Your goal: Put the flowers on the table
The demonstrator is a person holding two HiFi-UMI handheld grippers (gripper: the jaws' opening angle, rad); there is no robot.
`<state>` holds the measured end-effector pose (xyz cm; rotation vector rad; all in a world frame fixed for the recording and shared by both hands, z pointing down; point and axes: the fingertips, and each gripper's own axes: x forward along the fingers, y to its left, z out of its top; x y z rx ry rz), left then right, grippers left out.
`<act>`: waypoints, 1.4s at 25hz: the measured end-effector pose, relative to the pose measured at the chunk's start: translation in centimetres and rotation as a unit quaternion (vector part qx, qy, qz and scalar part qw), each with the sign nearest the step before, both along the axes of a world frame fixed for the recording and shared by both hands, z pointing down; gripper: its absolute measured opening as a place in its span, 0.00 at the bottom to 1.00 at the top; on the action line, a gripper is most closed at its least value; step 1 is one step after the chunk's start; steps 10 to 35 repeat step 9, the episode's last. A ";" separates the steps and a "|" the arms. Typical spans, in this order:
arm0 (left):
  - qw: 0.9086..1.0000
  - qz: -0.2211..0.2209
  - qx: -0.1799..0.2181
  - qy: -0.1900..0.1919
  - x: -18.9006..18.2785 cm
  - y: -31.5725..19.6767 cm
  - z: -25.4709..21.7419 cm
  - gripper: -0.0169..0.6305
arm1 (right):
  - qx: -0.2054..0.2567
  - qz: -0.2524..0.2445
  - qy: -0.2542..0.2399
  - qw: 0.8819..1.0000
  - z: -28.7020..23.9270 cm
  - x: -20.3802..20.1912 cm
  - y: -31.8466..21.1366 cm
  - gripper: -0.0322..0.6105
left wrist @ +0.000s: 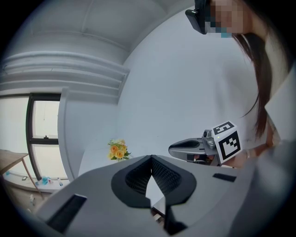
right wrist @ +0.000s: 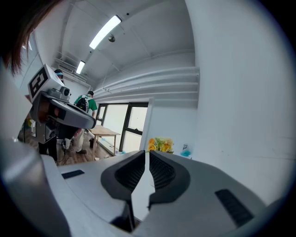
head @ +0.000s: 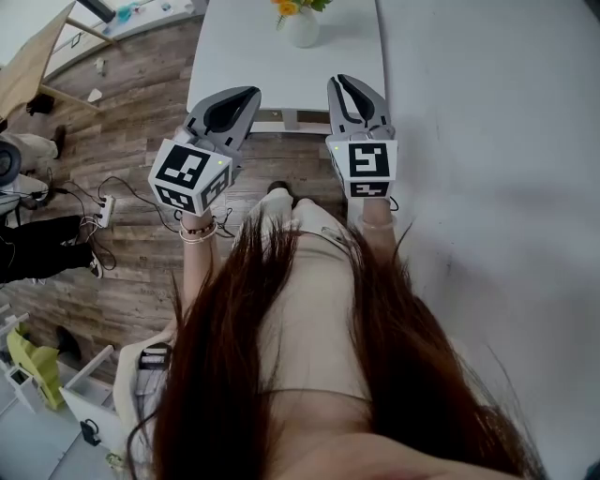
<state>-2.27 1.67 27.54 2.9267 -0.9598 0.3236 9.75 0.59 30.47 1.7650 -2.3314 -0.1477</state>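
Matt white table (head: 242,52), wood-plank floor (head: 131,131)

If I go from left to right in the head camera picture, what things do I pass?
Power strip → left gripper → flower vase → right gripper

White table (head: 239,56), a white vase (head: 302,30) of orange and yellow flowers (head: 292,6) upright on it

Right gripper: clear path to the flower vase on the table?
Probably yes: the vase stands in the open on the table ahead, nothing between it and the right gripper. Its jaws are shut, so they'd need opening first.
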 end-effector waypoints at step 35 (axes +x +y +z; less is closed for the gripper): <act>1.000 0.002 -0.002 0.000 0.1 -0.6 -0.2 0.03 | -0.005 0.008 -0.003 1.000 0.1 0.6 -0.5 0.12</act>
